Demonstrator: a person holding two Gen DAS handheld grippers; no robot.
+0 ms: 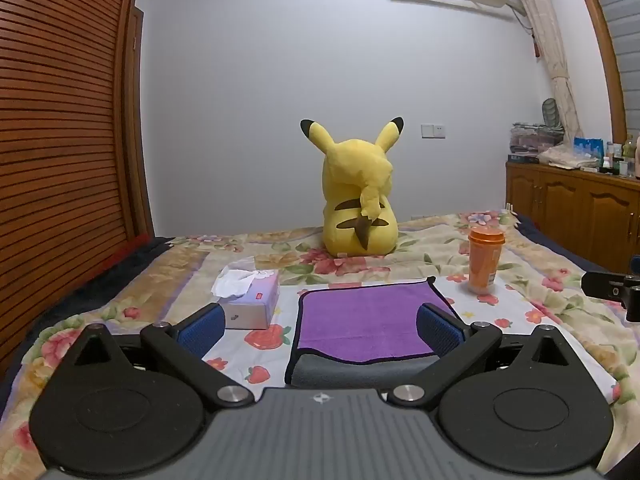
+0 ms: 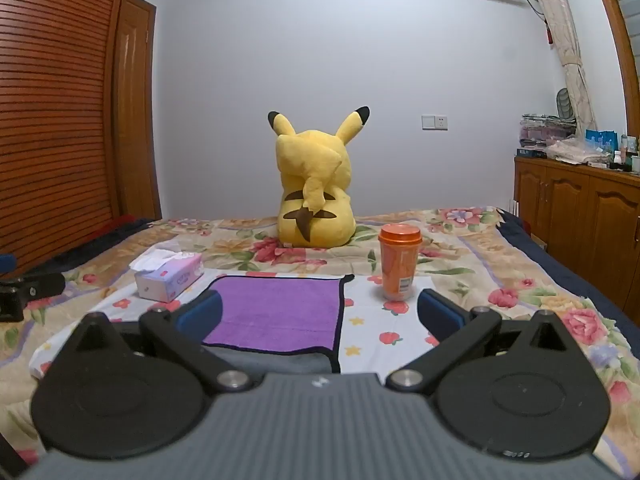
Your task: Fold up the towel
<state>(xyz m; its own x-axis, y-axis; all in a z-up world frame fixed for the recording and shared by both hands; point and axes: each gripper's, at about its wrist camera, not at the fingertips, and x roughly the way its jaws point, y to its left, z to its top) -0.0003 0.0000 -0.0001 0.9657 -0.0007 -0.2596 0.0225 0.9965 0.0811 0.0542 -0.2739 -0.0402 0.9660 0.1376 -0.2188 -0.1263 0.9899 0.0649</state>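
A purple towel [image 1: 362, 320] with a black hem and a grey underside lies on the flowered bedspread [image 1: 160, 292], its near edge showing grey. It also shows in the right wrist view [image 2: 276, 312]. My left gripper [image 1: 320, 328] is open and empty, its blue pads [image 1: 200, 330] spread wide just short of the towel's near left part. My right gripper [image 2: 320, 314] is open and empty, over the towel's near right corner. The right gripper's black body shows at the right edge of the left view [image 1: 612, 290].
A tissue box [image 1: 248, 296] sits left of the towel and shows in the right wrist view too [image 2: 168, 276]. An orange cup [image 1: 485, 260] stands to its right, also in the right wrist view [image 2: 399, 266]. A yellow plush toy [image 1: 358, 196] sits behind. Wooden cabinets [image 1: 576, 208] stand to the right.
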